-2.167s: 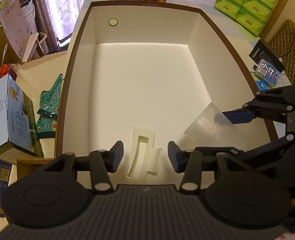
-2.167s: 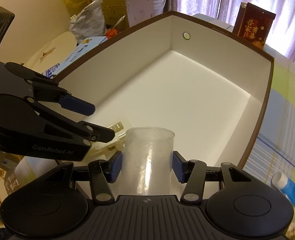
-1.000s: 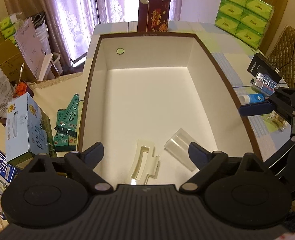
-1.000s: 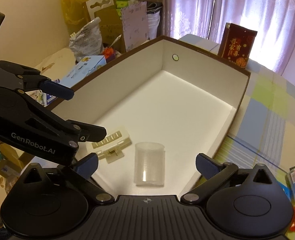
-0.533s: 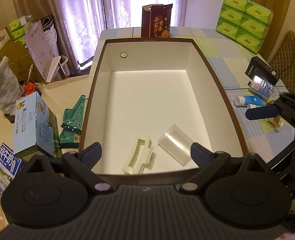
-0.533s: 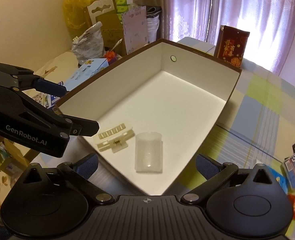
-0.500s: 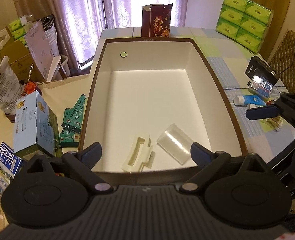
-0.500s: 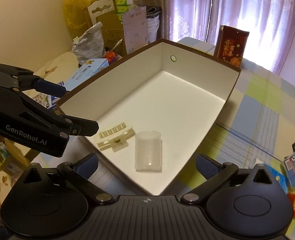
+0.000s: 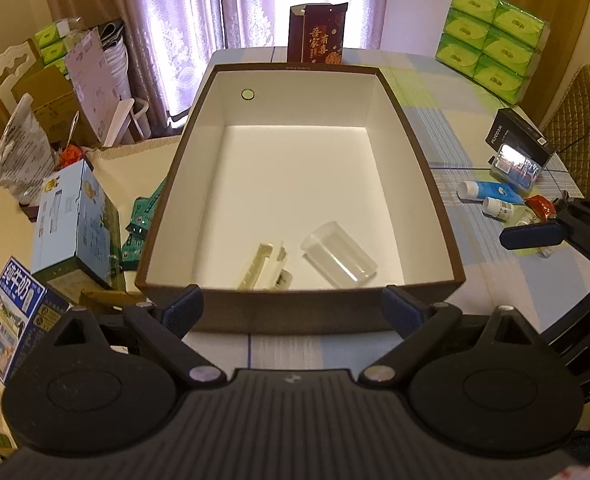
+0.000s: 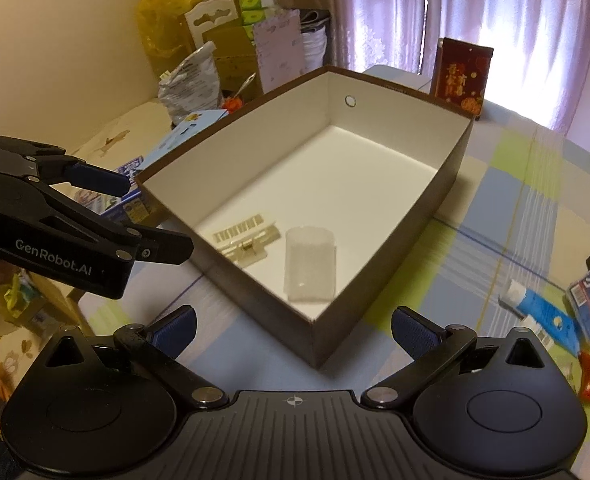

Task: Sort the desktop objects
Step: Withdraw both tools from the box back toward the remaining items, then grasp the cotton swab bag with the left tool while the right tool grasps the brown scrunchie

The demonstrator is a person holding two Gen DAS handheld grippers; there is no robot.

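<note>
Black hand-held grippers point(image 9: 293, 310) point(image 10: 293, 330) — both spread, over box point(image 9: 299, 312).

The box point(image 9: 419, 148) was seen to be brown outside and white within. The cup point(image 9: 338, 254) in it was clear, the clip point(image 9: 264, 266) cream. The counter point(image 9: 455, 120) was covered in a check of pale blue, green and white. Both the left gripper point(image 9: 293, 310) and the right gripper point(image 10: 293, 326) were black with blue pads. A dark red carton point(image 9: 317, 34) bore gold characters; the tissue packs point(image 9: 493, 38) were bright green, the curtains point(image 9: 183, 12) patterned lilac.
</note>
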